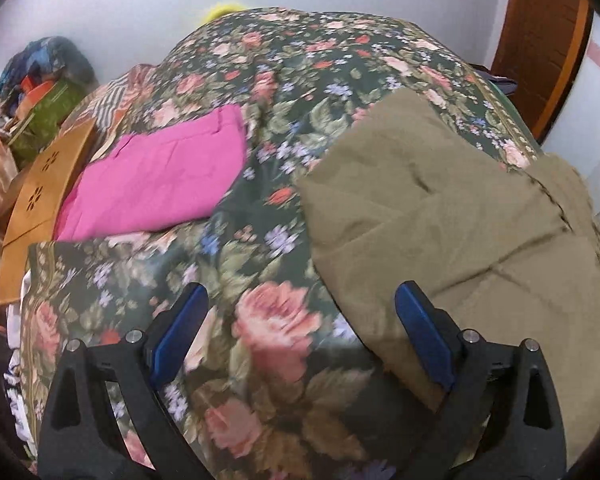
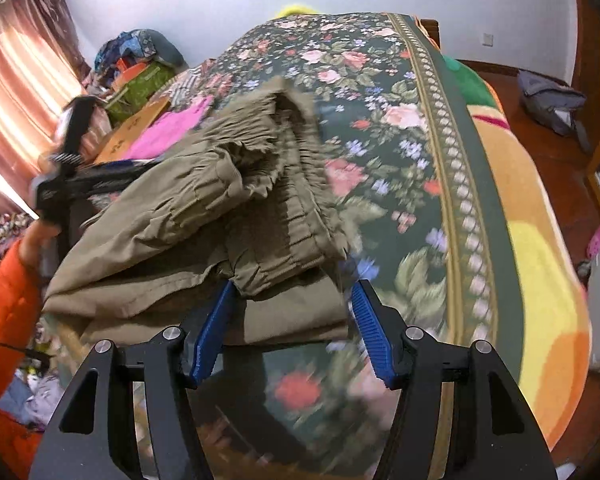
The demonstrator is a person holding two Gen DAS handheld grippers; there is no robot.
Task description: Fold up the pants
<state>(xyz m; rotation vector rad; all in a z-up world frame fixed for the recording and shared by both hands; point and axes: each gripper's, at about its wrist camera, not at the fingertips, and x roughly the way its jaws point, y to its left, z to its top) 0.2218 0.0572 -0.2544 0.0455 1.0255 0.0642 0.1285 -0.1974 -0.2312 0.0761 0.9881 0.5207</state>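
Note:
Olive-khaki pants [image 1: 440,208] lie on the floral bedspread [image 1: 260,240], folded over, with the elastic waistband bunched on top in the right wrist view [image 2: 236,200]. My left gripper [image 1: 300,304] is open and empty, hovering over the bedspread at the pants' left edge. My right gripper [image 2: 292,300] is open, with its blue fingers [image 2: 214,328] on either side of the pants' near edge, not closed on it. The left gripper also shows at the left in the right wrist view [image 2: 72,168].
Folded pink pants [image 1: 160,176] lie at the left of the bed beside a wooden board [image 1: 40,196]. A pile of clothes and a green box [image 2: 140,76] sit beyond. A bright blanket [image 2: 540,280] edges the bed's right side; a grey bag [image 2: 552,100] lies on the floor.

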